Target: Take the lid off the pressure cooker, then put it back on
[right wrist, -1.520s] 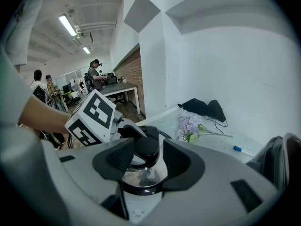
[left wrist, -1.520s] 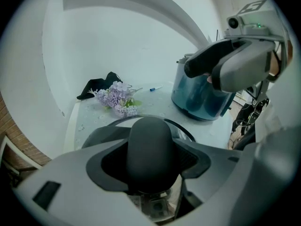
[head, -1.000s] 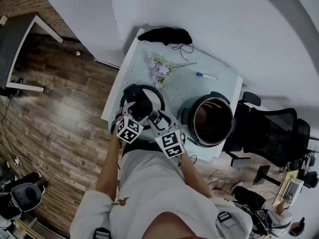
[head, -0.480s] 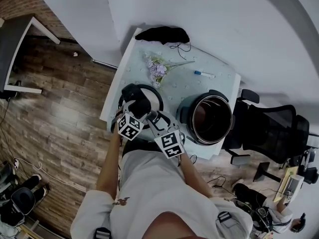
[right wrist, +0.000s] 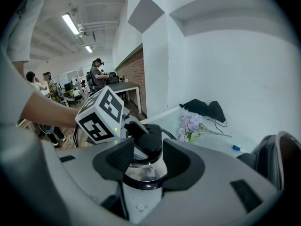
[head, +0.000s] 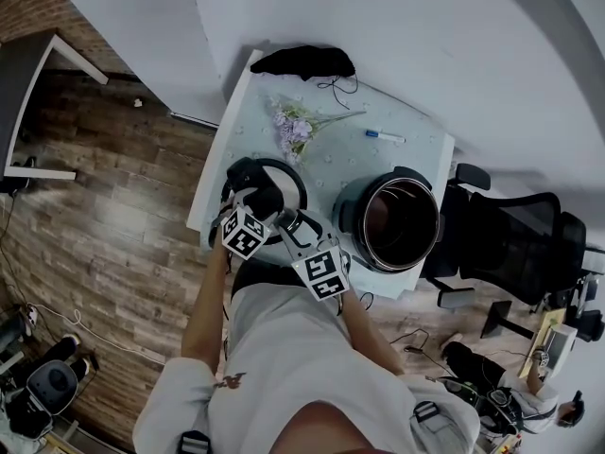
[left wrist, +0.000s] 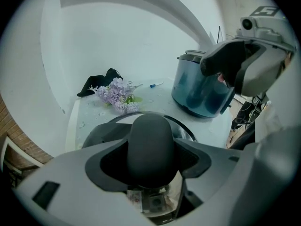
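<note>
The pressure cooker [head: 402, 223] stands open, without its lid, at the table's right; it is the blue-grey pot [left wrist: 202, 91] in the left gripper view. Its lid [head: 291, 180] lies on the table's left side near the front edge. My left gripper [left wrist: 151, 145] is shut on the lid's black knob [left wrist: 150, 135], with a jaw on each side. My right gripper [right wrist: 143, 161] sits at the lid's near edge [right wrist: 141, 171], its jaws close against the shiny rim. In the head view the two grippers [head: 257, 192] [head: 291, 223] meet over the lid.
Purple flowers [head: 295, 126], a blue pen [head: 383, 137] and a black cloth [head: 302, 61] lie on the pale tablecloth [head: 416, 154] toward the wall. A black office chair [head: 515, 244] stands right of the table. People stand far off in the right gripper view.
Both grippers keep their places at the lid. Only the head view has drifted slightly.
</note>
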A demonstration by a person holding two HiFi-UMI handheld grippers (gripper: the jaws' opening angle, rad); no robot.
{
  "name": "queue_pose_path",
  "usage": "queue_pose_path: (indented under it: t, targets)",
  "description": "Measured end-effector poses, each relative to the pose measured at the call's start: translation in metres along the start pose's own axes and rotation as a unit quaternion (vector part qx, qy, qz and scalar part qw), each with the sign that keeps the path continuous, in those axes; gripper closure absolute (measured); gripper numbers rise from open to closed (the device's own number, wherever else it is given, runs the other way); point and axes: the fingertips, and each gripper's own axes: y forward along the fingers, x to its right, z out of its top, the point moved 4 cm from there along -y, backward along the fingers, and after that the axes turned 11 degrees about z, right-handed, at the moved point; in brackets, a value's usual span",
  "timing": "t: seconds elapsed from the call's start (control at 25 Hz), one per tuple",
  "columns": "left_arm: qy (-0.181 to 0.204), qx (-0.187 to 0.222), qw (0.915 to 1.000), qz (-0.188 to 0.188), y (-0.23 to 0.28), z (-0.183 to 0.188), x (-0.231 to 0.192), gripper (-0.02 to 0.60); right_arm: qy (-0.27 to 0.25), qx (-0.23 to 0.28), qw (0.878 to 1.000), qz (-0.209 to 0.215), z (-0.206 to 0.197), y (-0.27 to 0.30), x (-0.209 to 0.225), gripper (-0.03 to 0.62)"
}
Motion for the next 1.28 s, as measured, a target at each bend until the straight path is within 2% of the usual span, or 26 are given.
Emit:
queue_pose_path:
  t: [0.12, 0.36, 0.68, 1.28]
  targets:
    - [0.004, 0.002, 1.0, -0.003, 0.0, -0.001, 0.0, 0.295, -0.002, 0.001, 1.0, -0.001, 0.001, -0.001, 0.0, 0.401]
    - [0.002, -0.02, 0.9998, -0.004, 0.001, 0.001, 0.0, 0.307, -0.008, 0.007, 1.0, -0.002, 0.005, -0.004, 0.0, 0.402]
    - [-0.006, -0.029, 0.9995, 0.011, -0.008, 0.005, 0.002, 0.307, -0.016, 0.024, 1.0, 0.01, 0.014, -0.009, -0.004, 0.402]
    - [-0.014, -0.002, 0.9994, 0.03, -0.082, 0.051, -0.004, 0.307, -0.019, 0.074, 0.997, 0.02, 0.047, -0.04, -0.014, 0.402]
